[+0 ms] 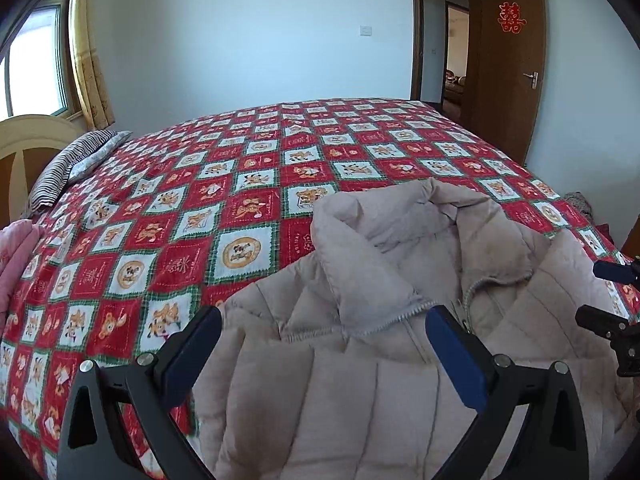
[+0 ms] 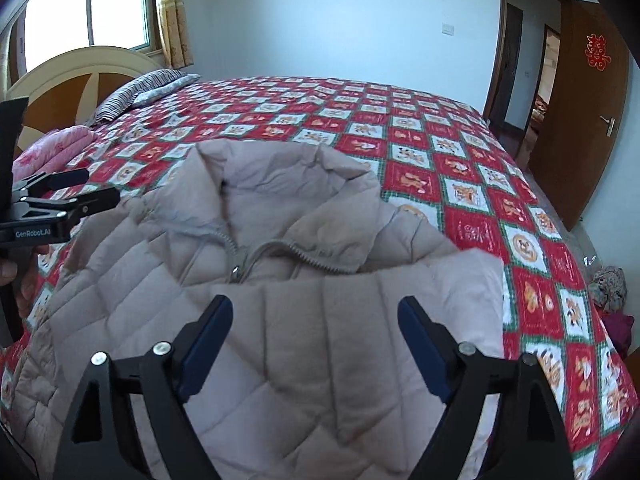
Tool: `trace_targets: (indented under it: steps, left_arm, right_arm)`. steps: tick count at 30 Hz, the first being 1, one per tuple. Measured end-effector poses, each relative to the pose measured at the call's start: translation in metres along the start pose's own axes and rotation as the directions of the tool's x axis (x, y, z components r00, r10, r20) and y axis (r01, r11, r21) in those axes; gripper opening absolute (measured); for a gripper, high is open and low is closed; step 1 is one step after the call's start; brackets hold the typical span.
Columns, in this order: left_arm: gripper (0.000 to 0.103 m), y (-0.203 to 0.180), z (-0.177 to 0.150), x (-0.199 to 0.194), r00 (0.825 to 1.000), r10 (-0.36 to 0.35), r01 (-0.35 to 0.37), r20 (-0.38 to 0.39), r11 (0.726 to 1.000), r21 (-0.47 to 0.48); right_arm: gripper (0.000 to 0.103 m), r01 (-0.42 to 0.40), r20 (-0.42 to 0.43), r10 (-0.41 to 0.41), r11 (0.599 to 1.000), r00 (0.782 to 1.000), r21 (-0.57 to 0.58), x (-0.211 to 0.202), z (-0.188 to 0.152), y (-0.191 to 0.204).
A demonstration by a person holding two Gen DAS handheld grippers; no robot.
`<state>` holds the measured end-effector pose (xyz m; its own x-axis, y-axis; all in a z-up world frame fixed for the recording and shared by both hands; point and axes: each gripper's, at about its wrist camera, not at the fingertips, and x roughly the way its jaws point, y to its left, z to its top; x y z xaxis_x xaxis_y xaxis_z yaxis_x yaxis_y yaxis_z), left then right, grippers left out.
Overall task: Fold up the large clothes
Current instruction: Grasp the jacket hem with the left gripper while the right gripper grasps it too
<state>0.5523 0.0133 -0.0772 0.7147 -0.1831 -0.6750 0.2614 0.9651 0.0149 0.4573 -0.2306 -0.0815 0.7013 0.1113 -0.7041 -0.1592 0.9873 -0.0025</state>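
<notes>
jacket: beige, quilted | bedspread: red-white-green checks, orange cartoon figures | pillow: dark-white stripes | door: brown

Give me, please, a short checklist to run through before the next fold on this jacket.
1. Left gripper free of fabric: ok, jaws stand wide above the jacket, nothing between them.
2. Right gripper free of fabric: ok, jaws stand wide, nothing pinched.
3. Jacket lies front up on the bed: ok, the zipper faces up and is closed up to the collar.
4. Right side folded in: ok, a quilted panel lies across the chest below the collar.
5. Left sleeve folded in: cannot tell, it is not clearly in view.
6. Room beyond the collar: ok, bare quilt there; the pillow lies far off.
</notes>
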Motion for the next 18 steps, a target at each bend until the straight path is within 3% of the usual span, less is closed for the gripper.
trace_targets:
  steps: [7, 15, 16, 17, 18]
  left_arm:
    - [0.102, 0.013, 0.041, 0.076, 0.997, -0.033, 0.03, -0.066, 0.998, -0.051]
    - [0.102, 0.001, 0.057, 0.13, 0.993, -0.06, 0.062, -0.105, 0.998, 0.018]
    - [0.1, 0.001, 0.057, 0.132, 0.992, -0.082, 0.083, -0.099, 0.996, 0.011]
    - [0.084, 0.001, 0.057, 0.132, 0.99, -0.108, 0.109, -0.093, 0.994, 0.006]
    - [0.068, 0.0, 0.057, 0.135, 0.984, -0.136, 0.138, -0.112, 0.99, 0.009]
  right_arm:
    - [0.087, 0.052, -0.052, -0.051, 0.999, 0.997, 0.009, 0.069, 0.058, -0.035]
    - [0.083, 0.043, -0.109, -0.052, 0.996, 0.993, -0.078, 0.134, 0.094, -0.044]
    - [0.072, 0.033, -0.119, -0.043, 0.996, 0.992, -0.085, 0.14, 0.096, -0.044]
    - [0.046, 0.022, -0.14, -0.035, 0.995, 0.99, -0.095, 0.145, 0.097, -0.045]
    - [0.029, 0.015, -0.16, -0.032, 0.994, 0.987, -0.106, 0.148, 0.096, -0.044]
